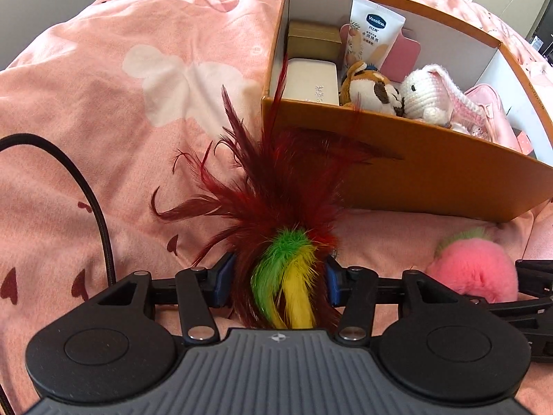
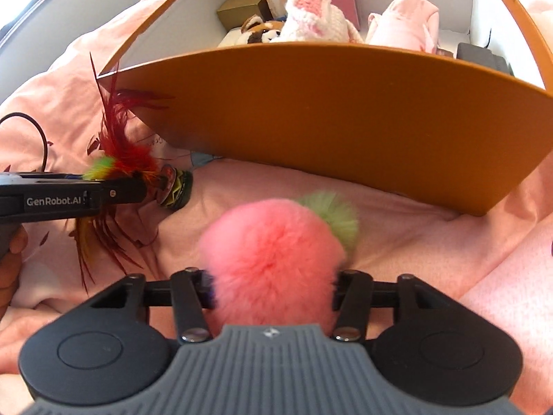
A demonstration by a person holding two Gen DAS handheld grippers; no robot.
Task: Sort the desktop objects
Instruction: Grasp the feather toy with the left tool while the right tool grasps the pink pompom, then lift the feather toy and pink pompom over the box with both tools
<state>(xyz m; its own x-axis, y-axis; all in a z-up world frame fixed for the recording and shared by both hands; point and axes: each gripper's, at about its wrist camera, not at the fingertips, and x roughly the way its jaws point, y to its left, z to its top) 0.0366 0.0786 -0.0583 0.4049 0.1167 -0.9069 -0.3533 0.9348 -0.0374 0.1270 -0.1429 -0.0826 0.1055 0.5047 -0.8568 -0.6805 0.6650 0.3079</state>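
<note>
My left gripper [image 1: 276,276] is shut on a feather shuttlecock [image 1: 276,200] with dark red, green and yellow feathers that fan toward the orange box [image 1: 432,169]. In the right wrist view the shuttlecock [image 2: 128,162] sits in the left gripper [image 2: 148,190] at the far left, its round base pointing right. My right gripper [image 2: 273,287] is shut on a fluffy pink pompom with a green tuft [image 2: 276,252], just above the pink bedspread in front of the box wall [image 2: 345,114]. The pompom also shows in the left wrist view [image 1: 473,266].
The open orange box holds a Vaseline tube [image 1: 369,31], a gold box [image 1: 314,39], a cream case [image 1: 311,83], a plush tiger [image 1: 369,90], a white crochet rabbit [image 1: 432,93] and pink items [image 1: 484,117]. A black cable [image 1: 86,193] crosses the bedspread [image 1: 103,103] at left.
</note>
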